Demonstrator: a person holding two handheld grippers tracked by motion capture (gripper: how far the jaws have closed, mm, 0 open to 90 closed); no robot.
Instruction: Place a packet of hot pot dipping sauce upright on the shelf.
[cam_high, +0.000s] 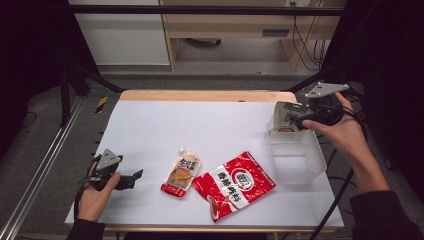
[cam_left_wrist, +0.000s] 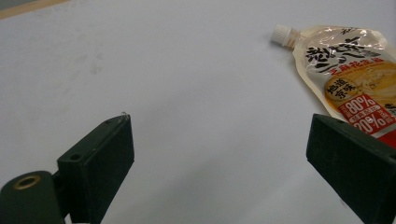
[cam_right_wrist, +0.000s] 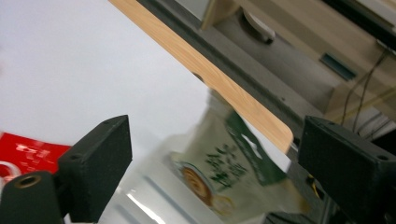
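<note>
The green-and-white packet (cam_high: 285, 119) is sitting tilted at the far rim of the clear plastic bin (cam_high: 298, 162), on the right side of the counter (cam_high: 150, 125). Your right tool (cam_high: 300, 120) is hovering just beside that packet with its jaws standing wide apart, gripping nothing; in the right gripper view the packet (cam_right_wrist: 224, 175) is lying beyond the jaws, blurred. Your left tool (cam_high: 131, 179) is resting near the counter's left edge, jaws also spread wide and empty, pointing toward the spouted pouch (cam_high: 182, 172). The red bag (cam_high: 235, 184) is lying between pouch and bin.
</note>
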